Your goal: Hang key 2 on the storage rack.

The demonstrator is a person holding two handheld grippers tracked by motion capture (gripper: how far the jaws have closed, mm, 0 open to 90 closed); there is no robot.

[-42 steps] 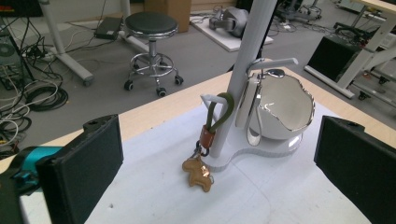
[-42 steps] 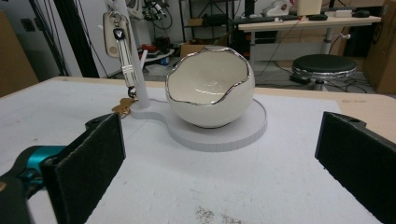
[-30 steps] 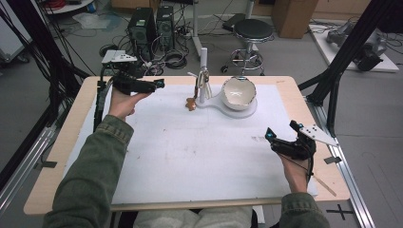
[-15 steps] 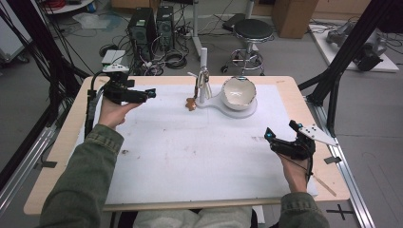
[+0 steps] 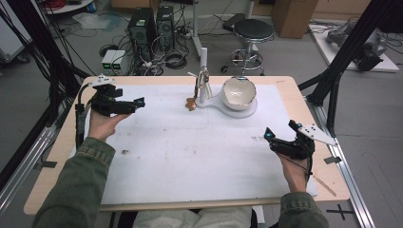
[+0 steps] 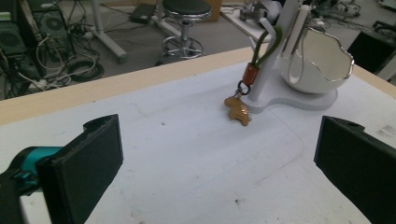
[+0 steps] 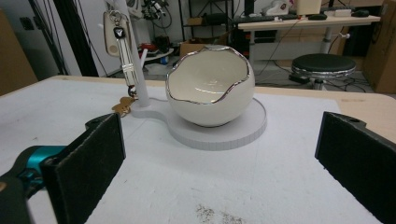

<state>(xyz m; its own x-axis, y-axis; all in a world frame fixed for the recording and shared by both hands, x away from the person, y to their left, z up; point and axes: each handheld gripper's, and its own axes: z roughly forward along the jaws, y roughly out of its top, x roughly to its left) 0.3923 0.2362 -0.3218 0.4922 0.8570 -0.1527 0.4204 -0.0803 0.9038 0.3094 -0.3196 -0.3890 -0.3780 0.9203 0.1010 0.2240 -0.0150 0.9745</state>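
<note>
Black jaws of my left hand-held gripper (image 5: pixel 139 101) wide apart, held level at far left pointing right toward the keyring (image 5: pixel 192 103) hanging on the white stand (image 5: pixel 204 71), right hand-held gripper (image 5: pixel 269 137) likewise apart, low at near right, white worktop (image 5: pixel 190 152).

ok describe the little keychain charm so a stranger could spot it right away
At the far middle of the white mat stands a white stand with an egg-shaped bowl and a post. The brown charm hangs from the post beside the bowl, resting on the mat; it alone is small and golden-brown.
</note>
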